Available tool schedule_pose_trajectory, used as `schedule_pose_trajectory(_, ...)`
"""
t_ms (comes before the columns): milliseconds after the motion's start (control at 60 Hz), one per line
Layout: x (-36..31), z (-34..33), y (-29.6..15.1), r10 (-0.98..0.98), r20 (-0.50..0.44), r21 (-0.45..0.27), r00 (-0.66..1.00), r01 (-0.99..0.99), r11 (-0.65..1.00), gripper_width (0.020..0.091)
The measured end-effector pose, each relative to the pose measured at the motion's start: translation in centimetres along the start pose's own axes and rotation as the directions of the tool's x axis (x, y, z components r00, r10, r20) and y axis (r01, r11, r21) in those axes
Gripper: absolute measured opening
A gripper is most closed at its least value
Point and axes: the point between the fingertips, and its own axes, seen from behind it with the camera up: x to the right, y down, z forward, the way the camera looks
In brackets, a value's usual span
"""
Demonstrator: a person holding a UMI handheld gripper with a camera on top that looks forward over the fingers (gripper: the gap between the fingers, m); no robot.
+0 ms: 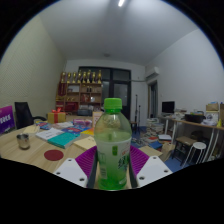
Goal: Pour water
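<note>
A clear plastic bottle (113, 145) with a green cap and a green label stands upright between my fingers. Both purple pads (86, 160) press against its sides, so my gripper (112, 172) is shut on it. The bottle appears lifted above the wooden table (40, 152). A small metal cup (23, 141) stands on the table off to the left, well apart from the bottle.
Books and a teal item (62, 139) lie on the table beyond the left finger. A purple box (6, 120) sits at the far left. Desks with a monitor (168, 107) and white stools (197, 150) stand to the right. Shelves (80, 90) line the back wall.
</note>
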Motion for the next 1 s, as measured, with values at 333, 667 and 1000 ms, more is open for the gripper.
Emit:
schedule_pose_trajectory(333, -6.4, -0.1, -5.9, -0.463, -0.03, 0.014, 0.886, 0.464, 0.886, 0.0363)
schedule_pose_trajectory(667, -26.8, 3.9, -10.5, -0.996, -0.091, 0.138, -0.011, 0.99, -0.023, 0.0361)
schedule_pose_trajectory(1000, -31.0, 4.5, -7.6, -0.714, -0.173, 0.091, -0.678, 0.711, -0.697, 0.0363)
